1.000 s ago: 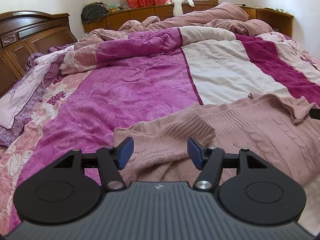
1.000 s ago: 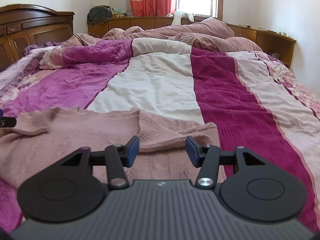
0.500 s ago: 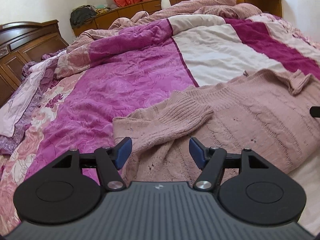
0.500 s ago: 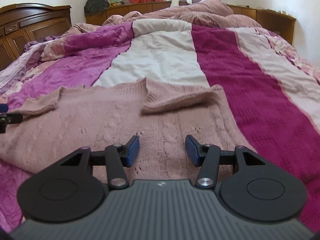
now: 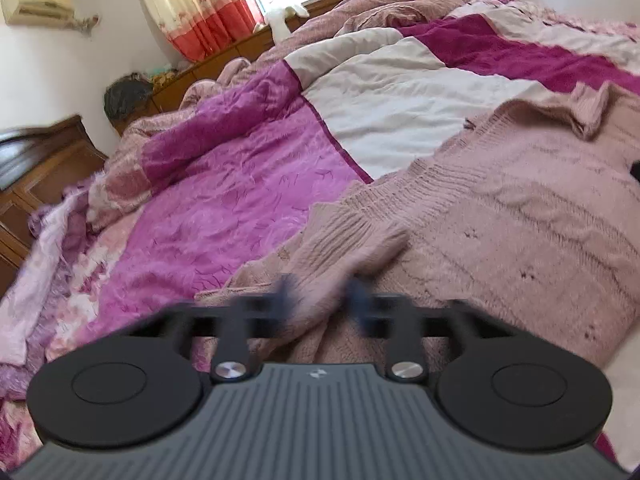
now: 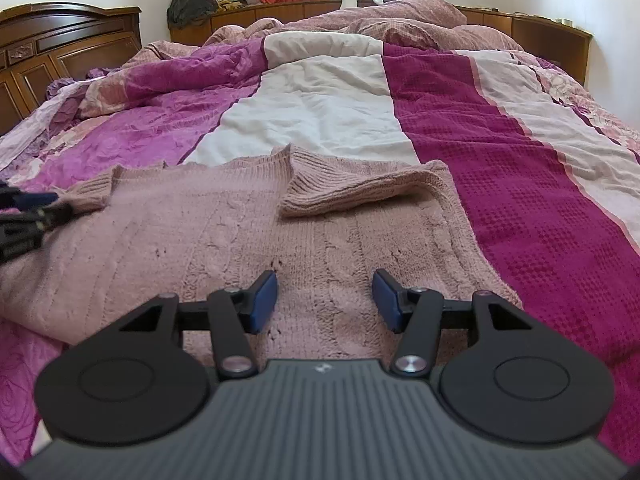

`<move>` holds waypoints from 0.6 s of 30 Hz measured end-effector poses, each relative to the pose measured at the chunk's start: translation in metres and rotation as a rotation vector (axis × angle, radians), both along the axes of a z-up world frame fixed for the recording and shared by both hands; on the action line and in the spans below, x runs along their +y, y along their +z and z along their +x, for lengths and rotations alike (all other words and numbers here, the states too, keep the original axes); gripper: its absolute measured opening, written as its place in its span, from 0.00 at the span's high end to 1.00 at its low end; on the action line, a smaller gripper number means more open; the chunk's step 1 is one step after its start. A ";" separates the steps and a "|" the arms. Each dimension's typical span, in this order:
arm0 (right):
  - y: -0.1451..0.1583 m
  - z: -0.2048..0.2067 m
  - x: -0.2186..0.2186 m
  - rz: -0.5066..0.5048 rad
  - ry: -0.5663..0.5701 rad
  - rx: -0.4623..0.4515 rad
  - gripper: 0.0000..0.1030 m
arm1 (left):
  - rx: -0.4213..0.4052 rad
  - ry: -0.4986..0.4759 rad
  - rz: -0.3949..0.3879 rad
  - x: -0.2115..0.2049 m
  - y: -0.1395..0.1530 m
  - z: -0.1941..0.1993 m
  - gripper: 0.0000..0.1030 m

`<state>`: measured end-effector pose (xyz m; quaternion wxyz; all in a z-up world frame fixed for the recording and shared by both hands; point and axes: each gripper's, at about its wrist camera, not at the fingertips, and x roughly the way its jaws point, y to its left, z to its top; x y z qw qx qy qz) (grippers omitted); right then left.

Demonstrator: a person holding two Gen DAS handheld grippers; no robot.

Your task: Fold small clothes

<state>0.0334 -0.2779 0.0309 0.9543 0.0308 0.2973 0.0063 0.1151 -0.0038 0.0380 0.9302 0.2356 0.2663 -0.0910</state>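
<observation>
The left gripper point(image 5: 322, 304) is closing, its blurred jaws either side of the folded-in left sleeve point(image 5: 352, 240) of the pink knit sweater point(image 6: 224, 236), which lies flat on the striped quilt point(image 6: 320, 112). It should bite only the sleeve layer, not the body beneath. The right gripper point(image 6: 325, 300) hovers with jaws apart over the hem, holding nothing; beyond it the right sleeve point(image 6: 360, 192) lies folded across the chest.
</observation>
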 end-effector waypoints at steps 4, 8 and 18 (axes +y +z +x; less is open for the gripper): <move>0.000 0.000 0.000 -0.005 0.000 0.000 0.47 | -0.041 0.074 -0.082 0.014 0.016 0.009 0.88; 0.000 0.000 0.001 -0.010 0.002 -0.001 0.46 | -0.050 0.171 -0.097 0.037 0.022 0.029 0.88; 0.001 0.000 0.002 -0.006 0.002 0.003 0.46 | 0.022 0.355 -0.257 0.101 0.029 0.047 0.87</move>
